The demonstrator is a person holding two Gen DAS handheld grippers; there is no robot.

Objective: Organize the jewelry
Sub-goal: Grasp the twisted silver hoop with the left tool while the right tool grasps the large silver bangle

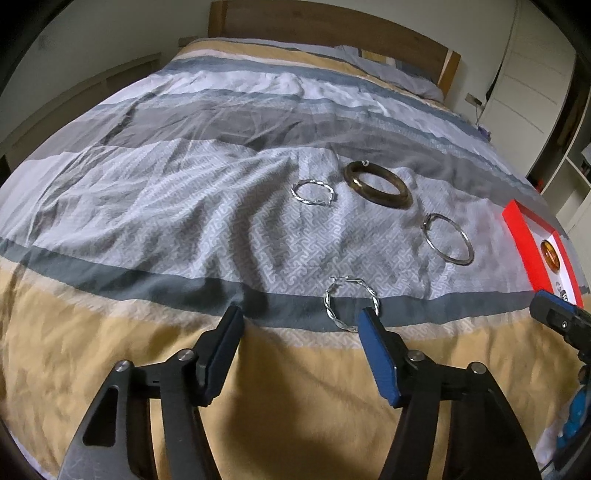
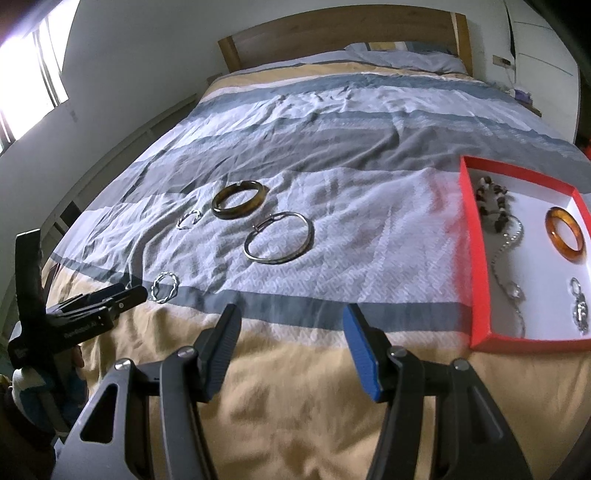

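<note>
Several bracelets lie loose on the striped bedspread. A twisted silver bangle (image 1: 351,303) (image 2: 165,287) lies just ahead of my open left gripper (image 1: 301,319), by its right finger. Farther off are a second twisted silver bangle (image 1: 313,192) (image 2: 189,219), a thick brown bangle (image 1: 377,184) (image 2: 239,199) and a thin silver hoop (image 1: 448,238) (image 2: 279,237). A red box (image 2: 476,251) (image 1: 519,236) at the right holds an amber bangle (image 2: 565,235), a beaded bracelet (image 2: 493,203) and silver chains (image 2: 511,273). My right gripper (image 2: 291,317) is open and empty above the tan stripe.
The bed (image 2: 332,122) runs back to a wooden headboard (image 2: 332,33) with a pillow (image 2: 406,55). A wall and window are on the left, white cupboards on the right. The left gripper shows at the left edge of the right wrist view (image 2: 103,302).
</note>
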